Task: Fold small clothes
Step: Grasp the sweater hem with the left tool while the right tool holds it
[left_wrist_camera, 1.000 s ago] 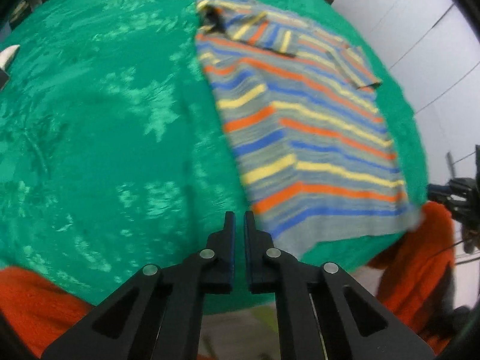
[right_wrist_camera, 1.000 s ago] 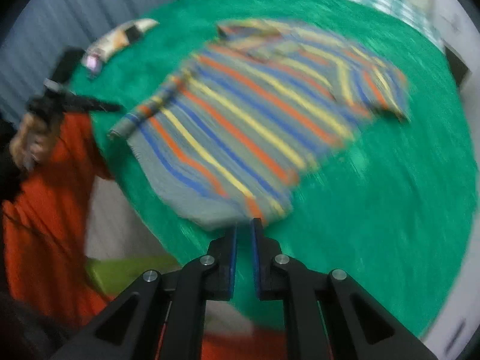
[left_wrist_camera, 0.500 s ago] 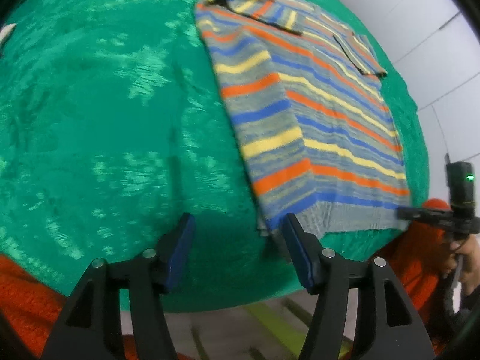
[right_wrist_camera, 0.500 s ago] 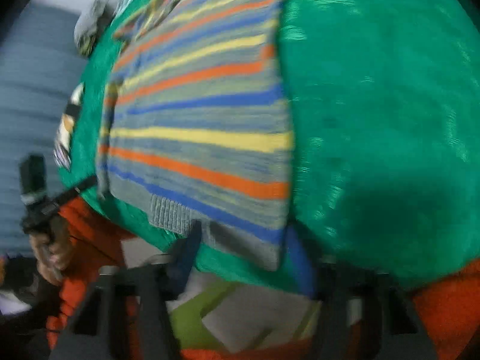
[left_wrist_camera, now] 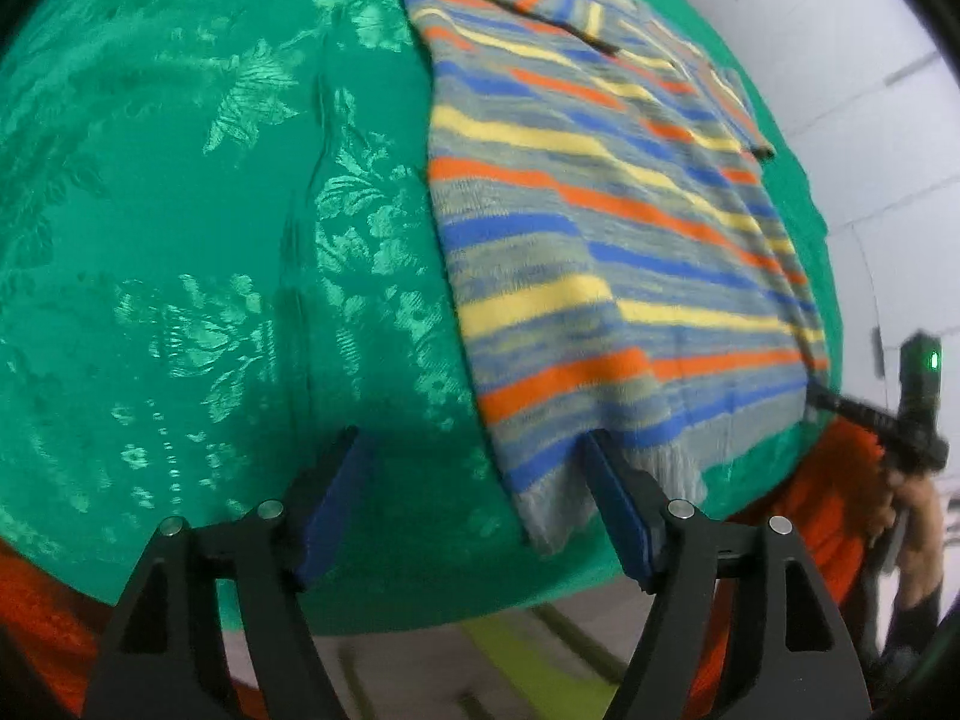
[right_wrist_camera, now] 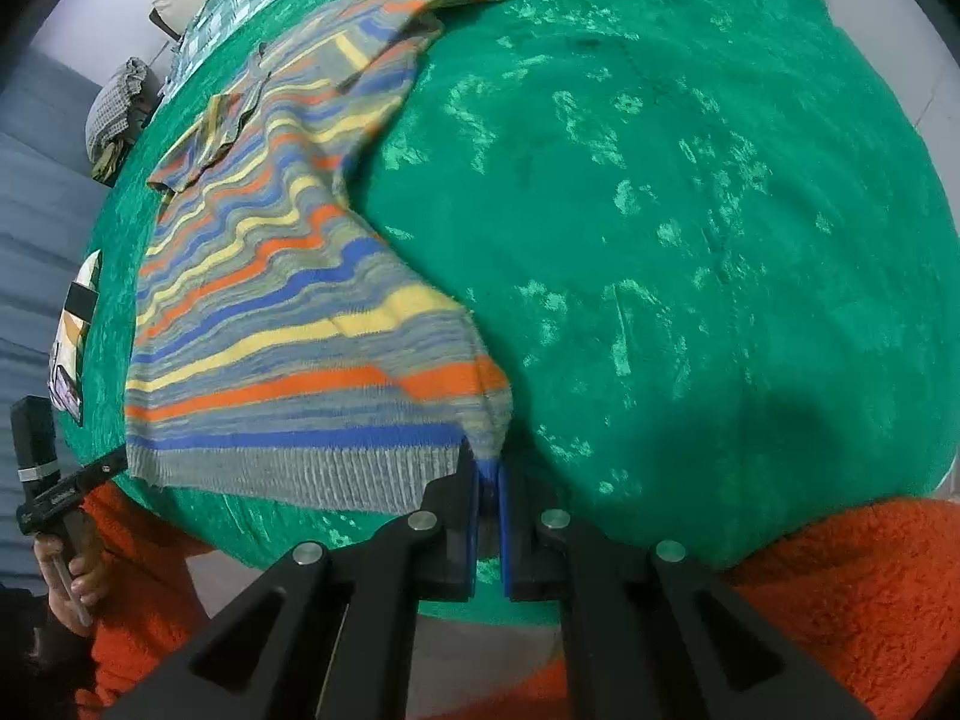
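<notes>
Lying on one green cloth [left_wrist_camera: 210, 240], one striped sweater [left_wrist_camera: 600, 252], two claws near

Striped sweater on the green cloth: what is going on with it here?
A person in an orange fleece sleeve is folding a striped sweater that lies flat on a green tablecloth, with a handheld gripper in each hand. The right gripper is shut on one corner of the ribbed hem, and the knit puckers up at the pinch. The left gripper is open over the opposite hem corner, one finger on the hem, and has not gripped. No fold is made yet.
</notes>
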{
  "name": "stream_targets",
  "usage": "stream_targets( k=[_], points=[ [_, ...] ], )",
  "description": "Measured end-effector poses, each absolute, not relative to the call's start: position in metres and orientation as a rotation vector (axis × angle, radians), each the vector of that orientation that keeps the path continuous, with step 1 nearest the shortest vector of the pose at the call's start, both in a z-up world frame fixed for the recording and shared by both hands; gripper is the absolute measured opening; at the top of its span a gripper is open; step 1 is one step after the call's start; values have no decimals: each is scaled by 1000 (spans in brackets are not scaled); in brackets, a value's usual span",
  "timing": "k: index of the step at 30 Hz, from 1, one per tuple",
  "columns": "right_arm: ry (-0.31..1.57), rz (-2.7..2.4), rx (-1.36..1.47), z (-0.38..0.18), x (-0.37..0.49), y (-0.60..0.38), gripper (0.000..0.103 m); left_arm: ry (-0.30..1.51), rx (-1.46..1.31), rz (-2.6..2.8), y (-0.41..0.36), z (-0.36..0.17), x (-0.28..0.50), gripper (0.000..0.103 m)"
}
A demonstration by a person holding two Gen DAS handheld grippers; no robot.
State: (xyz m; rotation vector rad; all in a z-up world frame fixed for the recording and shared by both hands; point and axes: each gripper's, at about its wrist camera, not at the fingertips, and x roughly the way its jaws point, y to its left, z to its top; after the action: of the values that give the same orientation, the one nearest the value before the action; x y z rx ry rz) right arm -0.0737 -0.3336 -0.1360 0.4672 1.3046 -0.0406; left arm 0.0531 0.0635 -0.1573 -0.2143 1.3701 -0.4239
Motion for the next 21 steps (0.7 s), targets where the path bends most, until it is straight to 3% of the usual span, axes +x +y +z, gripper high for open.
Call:
stream_targets(
  k=[1, 2, 3, 11, 21],
  points=[
    [1303, -42, 463, -135, -74, -334, 5, 1357, -219, -440, 59, -155, 53, 43],
    [1303, -42, 457, -137, -73, -331, 5, 1371, -213, -487, 51, -154, 53, 6],
    [1303, -40, 452, -137, -73, -331, 5, 1376, -204, -487, 46, -151, 52, 0],
    [1294, 99, 533, -96, -82, -307, 5, 1326, 8, -380, 97, -91, 38, 0],
    [1509, 18, 259, -150, -63, -269, 5, 1422, 230, -270, 68, -154, 26, 0]
  ],
)
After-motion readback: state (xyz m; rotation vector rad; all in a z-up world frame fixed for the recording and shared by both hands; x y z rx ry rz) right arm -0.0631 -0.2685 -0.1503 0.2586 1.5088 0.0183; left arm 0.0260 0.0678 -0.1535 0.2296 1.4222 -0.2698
